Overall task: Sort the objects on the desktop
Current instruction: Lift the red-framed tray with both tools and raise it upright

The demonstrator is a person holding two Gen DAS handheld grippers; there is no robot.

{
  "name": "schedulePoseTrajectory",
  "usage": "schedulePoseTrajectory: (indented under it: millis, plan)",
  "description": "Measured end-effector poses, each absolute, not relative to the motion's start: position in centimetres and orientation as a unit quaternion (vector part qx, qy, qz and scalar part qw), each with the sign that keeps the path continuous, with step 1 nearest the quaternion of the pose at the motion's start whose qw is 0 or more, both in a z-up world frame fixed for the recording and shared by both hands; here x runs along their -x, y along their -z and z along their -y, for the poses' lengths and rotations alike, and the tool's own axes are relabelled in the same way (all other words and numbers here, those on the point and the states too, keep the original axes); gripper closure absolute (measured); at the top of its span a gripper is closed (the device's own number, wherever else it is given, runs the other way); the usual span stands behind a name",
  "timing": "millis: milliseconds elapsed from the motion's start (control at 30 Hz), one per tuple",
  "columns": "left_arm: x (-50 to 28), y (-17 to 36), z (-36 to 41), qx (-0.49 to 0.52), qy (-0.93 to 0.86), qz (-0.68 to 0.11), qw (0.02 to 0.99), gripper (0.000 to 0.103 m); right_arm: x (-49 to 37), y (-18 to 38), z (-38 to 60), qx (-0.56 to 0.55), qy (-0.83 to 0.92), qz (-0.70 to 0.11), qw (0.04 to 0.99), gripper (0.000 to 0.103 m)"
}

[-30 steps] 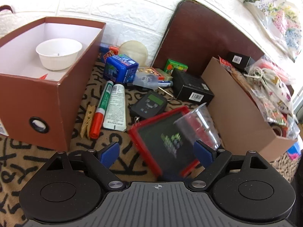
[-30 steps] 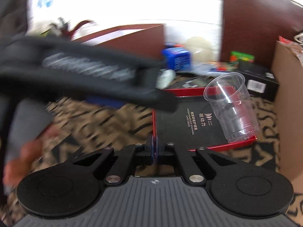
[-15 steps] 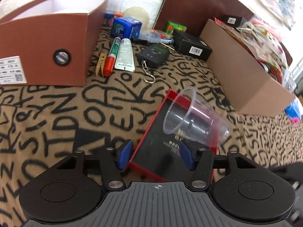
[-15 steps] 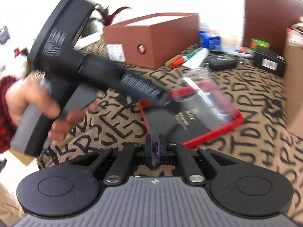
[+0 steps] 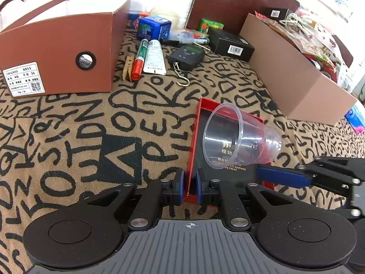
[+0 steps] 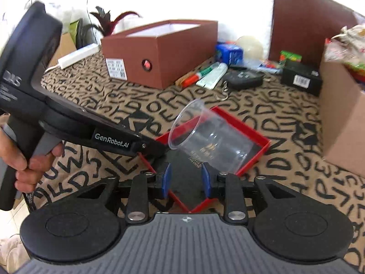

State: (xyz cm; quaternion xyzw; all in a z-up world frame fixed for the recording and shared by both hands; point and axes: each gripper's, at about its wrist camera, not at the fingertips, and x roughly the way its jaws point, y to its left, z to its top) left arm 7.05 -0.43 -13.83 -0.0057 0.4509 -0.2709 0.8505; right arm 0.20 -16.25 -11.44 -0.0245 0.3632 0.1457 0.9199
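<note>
The left claw [image 5: 189, 189] has clenched on the red tray [image 5: 193, 150]'s wall; the right claw [image 6: 186, 181] hangs half released.

I see 1 cup [image 5: 239, 137] lying on its side on the flat box [image 5: 228, 159], mouth facing left. Behind, the shoebox [image 5: 63, 52] sits left and the carton [image 5: 296, 80] right. Between them lie 1 marker [image 5: 139, 59], 1 tube [image 5: 154, 57] and 1 scale [image 5: 187, 53].
</note>
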Motion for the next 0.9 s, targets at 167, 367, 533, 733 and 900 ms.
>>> schedulePoseTrajectory:
  millis: [167,367,533,733,900]
  plan:
    - [-7.1,13.9,0.3,0.004,0.276,-0.451,0.849,0.091,-2.0,12.3,16.3,0.014,-0.116,-0.359,0.926,0.070]
    - [-7.3,14.0,0.2,0.005,0.282,-0.453,0.846,0.092,-4.8,11.6,17.5,-0.011,-0.070,-0.321,0.944,0.070]
    - [-7.5,14.1,0.1,0.011,0.286,-0.455,0.843,0.092,-6.9,11.1,19.0,-0.033,-0.026,-0.300,0.953,0.070]
    - [-7.7,13.8,0.9,0.002,0.290,-0.449,0.845,0.069,-5.4,11.4,20.0,-0.031,0.004,-0.322,0.946,0.068]
    - [-8.1,13.9,1.9,-0.008,0.294,-0.448,0.844,0.065,-2.6,12.7,20.6,-0.059,0.016,-0.365,0.929,0.068]
